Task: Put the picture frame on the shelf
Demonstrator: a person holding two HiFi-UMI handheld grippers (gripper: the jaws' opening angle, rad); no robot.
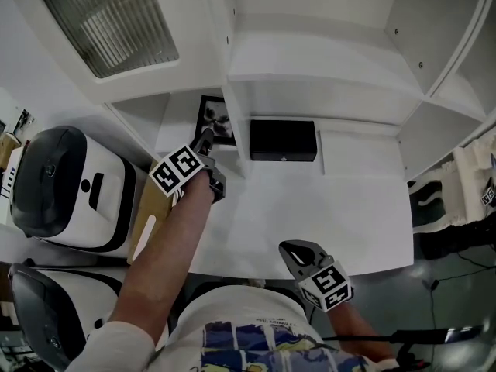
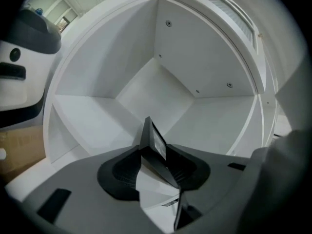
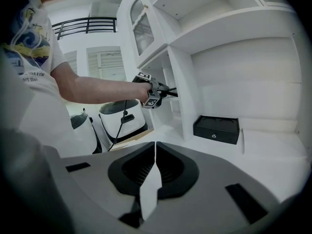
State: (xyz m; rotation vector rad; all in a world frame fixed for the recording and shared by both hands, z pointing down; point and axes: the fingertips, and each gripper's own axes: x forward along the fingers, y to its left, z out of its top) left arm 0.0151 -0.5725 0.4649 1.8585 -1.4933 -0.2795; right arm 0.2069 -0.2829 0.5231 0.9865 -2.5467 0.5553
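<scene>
The picture frame (image 2: 153,139) stood on the shelf (image 2: 92,118) between your left gripper's (image 2: 155,155) released jaws. Your right gripper (image 3: 155,149) was clenched, empty. Only withdrawing seemingly remained.

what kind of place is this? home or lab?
Likely a mock home corner in a lab or hall. The white shelf unit holds little besides a picture frame and a black box, white-and-black machines stand beside it, and the right gripper view shows a railed upper level behind.

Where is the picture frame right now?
In the head view, the picture frame is in the left shelf compartment, left of the black box past the divider, between the jaws of the left gripper.
</scene>
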